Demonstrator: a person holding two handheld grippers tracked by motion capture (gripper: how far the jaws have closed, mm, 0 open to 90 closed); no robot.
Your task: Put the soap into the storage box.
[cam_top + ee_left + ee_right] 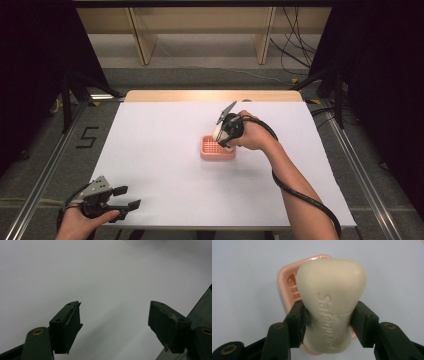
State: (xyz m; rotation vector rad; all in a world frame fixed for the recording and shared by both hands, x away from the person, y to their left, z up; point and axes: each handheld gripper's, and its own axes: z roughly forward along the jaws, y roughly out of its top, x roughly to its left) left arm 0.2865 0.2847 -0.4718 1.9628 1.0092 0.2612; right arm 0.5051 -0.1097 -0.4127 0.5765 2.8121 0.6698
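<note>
A cream bar of soap (329,300) with raised lettering is pinched at its narrow waist by my right gripper (328,323), which is shut on it. Directly beneath the soap lies a pink slotted soap dish (287,280), mostly hidden by the bar. In the high view the right gripper (224,136) hovers over the dish (216,149) near the middle of the white table, the soap (219,132) showing between its jaws. My left gripper (125,197) rests at the near left corner, open, with nothing between its fingers (68,325).
The white table top (165,150) has a wooden strip along its far edge (212,95). Dark stands and cables flank the table on the floor. A black cable (300,195) trails along the right forearm.
</note>
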